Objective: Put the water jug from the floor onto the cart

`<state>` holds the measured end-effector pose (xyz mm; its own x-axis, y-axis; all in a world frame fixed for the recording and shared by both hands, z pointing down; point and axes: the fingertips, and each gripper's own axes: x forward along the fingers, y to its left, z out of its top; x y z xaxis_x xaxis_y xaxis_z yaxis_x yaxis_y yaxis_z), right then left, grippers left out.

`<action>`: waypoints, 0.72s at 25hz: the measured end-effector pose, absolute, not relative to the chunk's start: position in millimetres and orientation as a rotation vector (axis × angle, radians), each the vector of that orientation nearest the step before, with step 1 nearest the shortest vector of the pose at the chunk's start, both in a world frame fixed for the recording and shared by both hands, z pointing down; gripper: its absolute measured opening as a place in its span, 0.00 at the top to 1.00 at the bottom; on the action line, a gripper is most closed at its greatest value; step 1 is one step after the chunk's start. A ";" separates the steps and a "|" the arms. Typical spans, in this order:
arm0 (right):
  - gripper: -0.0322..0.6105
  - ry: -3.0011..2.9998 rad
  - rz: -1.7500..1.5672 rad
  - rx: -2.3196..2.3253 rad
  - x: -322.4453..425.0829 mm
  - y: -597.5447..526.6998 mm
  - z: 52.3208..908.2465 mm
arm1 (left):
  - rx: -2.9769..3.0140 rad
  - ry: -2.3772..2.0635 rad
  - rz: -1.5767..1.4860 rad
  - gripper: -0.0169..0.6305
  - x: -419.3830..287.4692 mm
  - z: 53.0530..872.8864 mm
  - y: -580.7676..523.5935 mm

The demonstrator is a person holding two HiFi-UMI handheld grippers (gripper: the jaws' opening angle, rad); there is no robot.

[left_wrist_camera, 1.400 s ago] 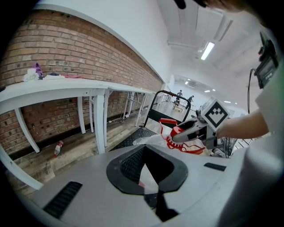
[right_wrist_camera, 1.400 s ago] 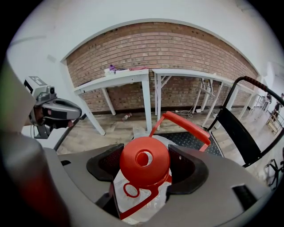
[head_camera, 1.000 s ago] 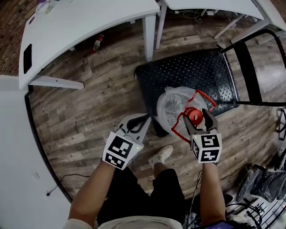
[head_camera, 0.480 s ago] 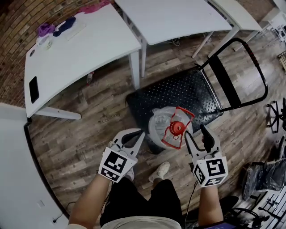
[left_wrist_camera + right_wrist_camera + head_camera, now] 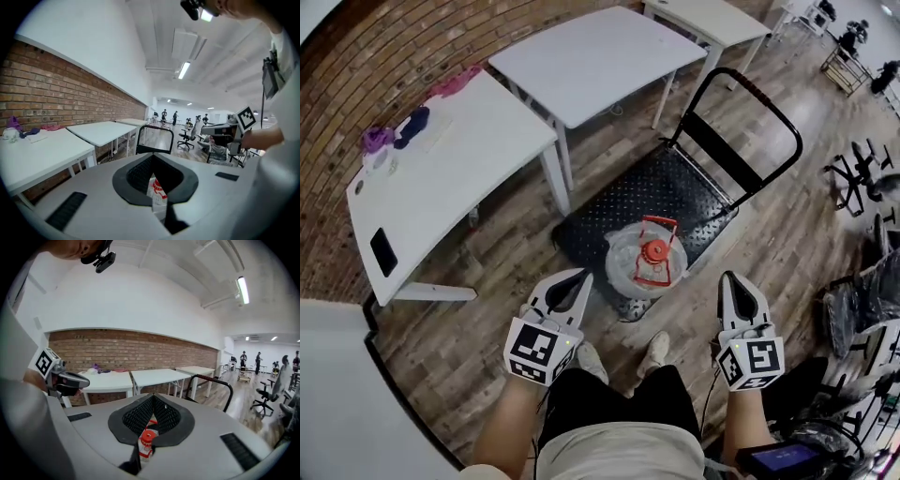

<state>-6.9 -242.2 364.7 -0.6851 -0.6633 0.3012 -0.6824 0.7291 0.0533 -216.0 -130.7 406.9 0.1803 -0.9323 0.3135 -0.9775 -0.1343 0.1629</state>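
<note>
Head view: water jug (image 5: pixel 628 270) was a round, translucent whitish bottle with a red cap (image 5: pixel 656 250) and a red carry handle folded over its top. It stood upright on the cart (image 5: pixel 661 197), long axis vertical, cap pointing up at me. It sat on the black checker-plate deck at the corner nearest me, at the end opposite the cart's push bar (image 5: pixel 757 120), and took up much of that corner. The jug was capped; I couldn't tell the fill level. My left gripper (image 5: pixel 587 276) hovered just beside the deck's near end, apart from the jug. Its jaws were together and held nothing. My right gripper (image 5: pixel 731 277) was over the wood floor past the deck's near long edge, also apart from the jug. Its jaws had just closed and met at the tips, with nothing between them.

Left gripper view: pads met at the tips and gripped nothing. The jug's red-and-white top (image 5: pixel 157 189) showed well beyond, through the slit between the pads. The push bar stood upright behind it.

Right gripper view: jaws were fully together and empty. The red cap showed through the gap, far past the pads, pointing up.
</note>
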 end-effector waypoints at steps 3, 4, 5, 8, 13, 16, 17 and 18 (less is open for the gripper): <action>0.94 -2.610 0.098 1.141 17.1 -227.9 347.2 | 2.183 -1.792 0.153 0.97 -204.2 385.0 -126.5; 0.95 -2.600 0.095 1.167 25.5 -224.8 341.0 | 2.206 -1.784 0.139 0.97 -199.3 377.4 -127.3; 0.95 -2.594 0.093 1.186 33.5 -221.9 335.1 | 2.225 -1.780 0.128 0.97 -194.4 370.1 -127.9; 0.95 -2.596 0.091 1.196 52.0 -210.7 319.9 | 2.250 -1.784 0.105 0.97 -183.1 352.5 -125.7; 0.95 -2.623 0.073 1.195 82.7 -197.0 300.9 | 2.272 -1.808 0.091 0.97 -156.5 329.5 -117.2; 0.95 -2.656 0.063 1.175 99.1 -191.9 291.1 | 2.262 -1.846 0.078 0.97 -142.3 318.3 -112.0; 0.95 -2.665 0.060 1.162 105.9 -188.7 288.8 | 2.253 -1.856 0.072 0.97 -136.1 316.1 -108.7; 0.95 -2.673 0.059 1.149 113.1 -185.9 286.9 | 2.245 -1.866 0.071 0.97 -129.4 313.7 -105.4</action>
<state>113.1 -185.9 286.9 -0.6657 -0.7111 0.2263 -0.7204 0.6915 0.0535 -129.4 -105.4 313.7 0.1921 -0.9652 0.1777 -0.9759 -0.1688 0.1381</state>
